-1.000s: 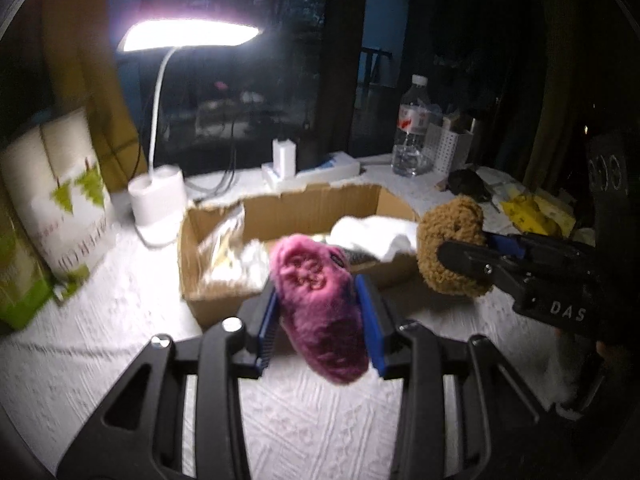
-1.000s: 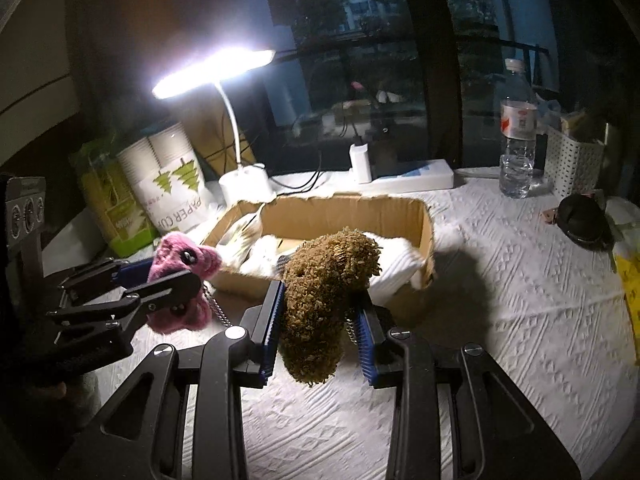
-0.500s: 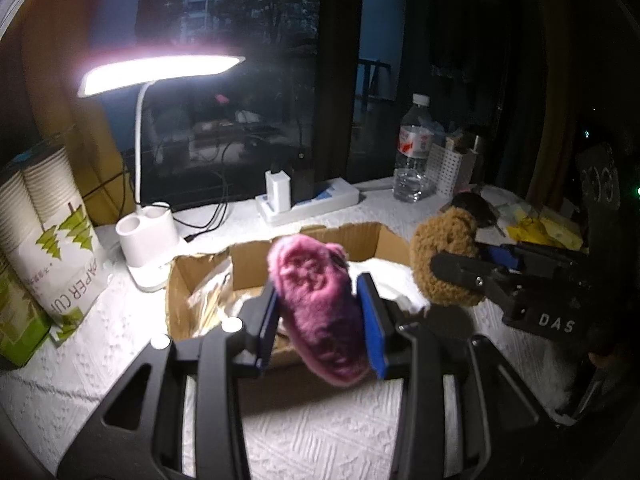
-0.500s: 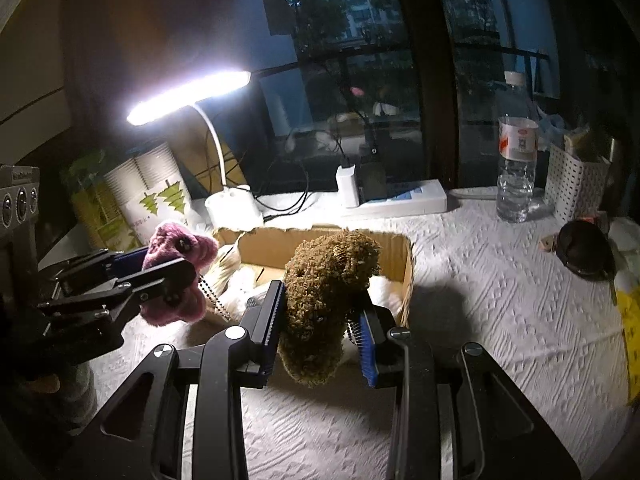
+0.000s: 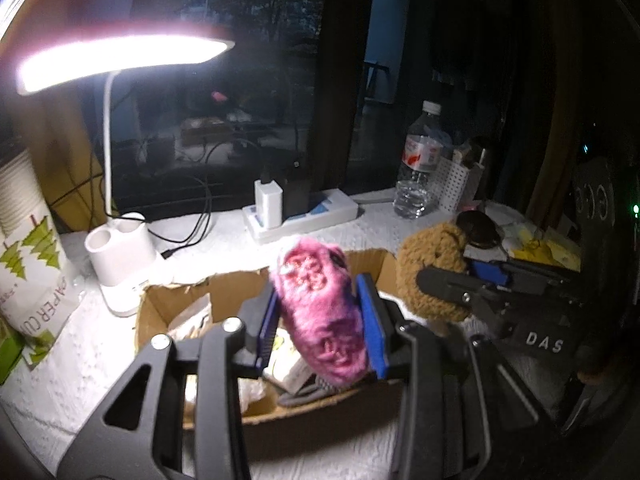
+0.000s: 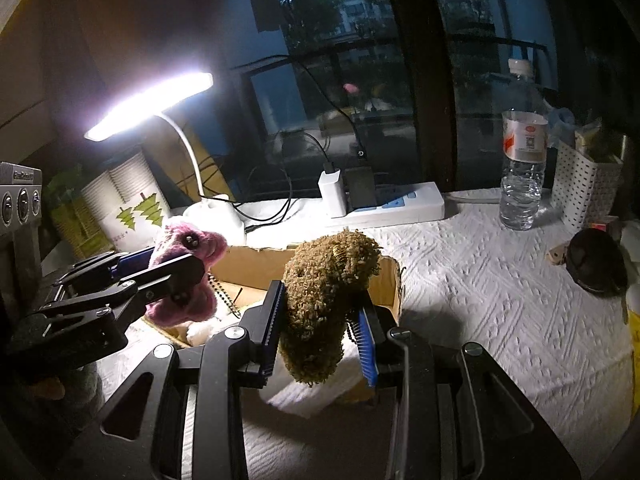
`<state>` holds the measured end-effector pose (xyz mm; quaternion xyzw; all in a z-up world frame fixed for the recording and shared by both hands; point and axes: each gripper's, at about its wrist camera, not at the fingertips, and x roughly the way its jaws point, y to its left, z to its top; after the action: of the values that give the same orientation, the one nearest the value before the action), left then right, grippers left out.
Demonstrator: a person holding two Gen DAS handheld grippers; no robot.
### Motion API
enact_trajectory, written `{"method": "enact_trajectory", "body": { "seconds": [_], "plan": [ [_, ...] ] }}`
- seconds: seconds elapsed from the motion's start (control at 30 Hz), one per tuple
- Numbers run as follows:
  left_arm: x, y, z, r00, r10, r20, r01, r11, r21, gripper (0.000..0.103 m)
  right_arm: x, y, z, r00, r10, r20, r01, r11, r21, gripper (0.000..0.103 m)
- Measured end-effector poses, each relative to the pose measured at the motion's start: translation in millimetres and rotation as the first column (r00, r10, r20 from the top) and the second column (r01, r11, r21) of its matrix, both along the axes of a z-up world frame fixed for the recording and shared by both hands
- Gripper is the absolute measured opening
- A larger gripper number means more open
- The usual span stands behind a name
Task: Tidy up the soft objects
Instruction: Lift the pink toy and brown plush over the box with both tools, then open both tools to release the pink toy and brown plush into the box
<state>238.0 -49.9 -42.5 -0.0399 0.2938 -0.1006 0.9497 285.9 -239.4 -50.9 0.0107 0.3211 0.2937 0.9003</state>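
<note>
Left tool [image 5: 322, 320] round pink plush [image 5: 320, 312]; bead chain [image 6: 224, 298] only rightward.

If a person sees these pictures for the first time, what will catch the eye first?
Probably the glaring desk lamp at upper left. Next, the pink plush toy clamped in the left gripper and the brown plush toy in the right gripper, both above the cardboard box.

A lit white desk lamp [image 6: 152, 96] stands at the far left of the tabletop [image 6: 500, 280], which is covered with a white embossed cloth. Behind it a dark window [image 6: 340, 60] shows trees and a lit apartment block at night. A white power strip [image 6: 400, 204] lies along the far edge, a clear water bottle [image 6: 522, 160] to its right.
</note>
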Motion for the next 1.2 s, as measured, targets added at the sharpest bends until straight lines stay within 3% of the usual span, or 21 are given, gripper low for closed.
{"method": "enact_trajectory", "body": {
  "seconds": [0.43,0.53,0.57,0.83,1.2],
  "plan": [
    [49.4,0.2,-51.3,0.993,0.02,-0.12,-0.023,0.999,-0.023,0.04,36.2,7.8,-37.0,0.997,-0.001,-0.072,0.001,1.0,-0.011,0.036],
    [54.2,0.4,-57.8,0.989,0.025,-0.143,-0.028,0.999,-0.02,0.043,40.7,11.6,-41.3,0.996,0.003,-0.084,-0.004,1.0,-0.012,0.036],
    [54.4,-0.1,-58.8,0.989,0.026,-0.147,-0.029,0.999,-0.017,0.048,41.1,12.3,-42.2,0.996,0.003,-0.084,-0.004,1.0,-0.011,0.037],
    [48.6,6.6,-52.1,0.988,0.057,-0.14,-0.06,0.998,-0.017,0.052,39.6,13.1,-37.8,0.997,-0.015,-0.076,0.014,1.0,-0.016,0.05],
    [18.8,14.2,-32.2,0.992,0.075,-0.097,-0.078,0.997,-0.026,0.052,12.7,9.2,-12.9,1.0,-0.026,-0.013,0.026,0.999,-0.021,0.05]
  ]
}}
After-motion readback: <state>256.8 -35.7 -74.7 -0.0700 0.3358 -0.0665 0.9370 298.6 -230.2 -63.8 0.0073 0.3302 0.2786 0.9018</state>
